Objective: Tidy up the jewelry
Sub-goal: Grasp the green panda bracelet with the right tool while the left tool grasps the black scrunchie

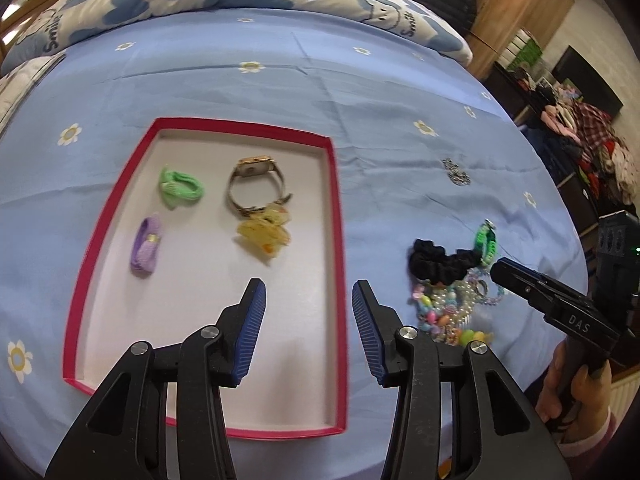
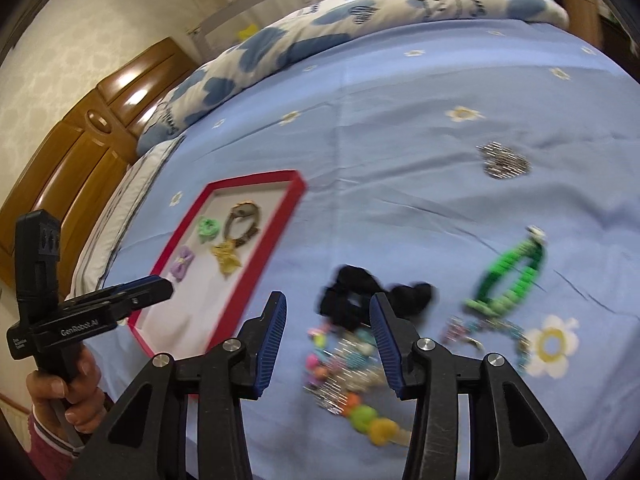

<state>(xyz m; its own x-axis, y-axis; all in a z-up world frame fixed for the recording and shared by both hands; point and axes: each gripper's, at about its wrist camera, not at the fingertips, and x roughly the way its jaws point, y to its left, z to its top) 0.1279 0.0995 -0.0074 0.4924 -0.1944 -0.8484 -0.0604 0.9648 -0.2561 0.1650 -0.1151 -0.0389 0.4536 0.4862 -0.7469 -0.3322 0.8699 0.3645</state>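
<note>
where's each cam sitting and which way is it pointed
Left wrist: on the left gripper, facing the red tray holding the watch; the right gripper and hand show at right.
Right wrist: on the right gripper, facing the black scrunchie and bead pile; the left gripper shows at left.
Shared: tray, scrunchie, green bracelet.
</note>
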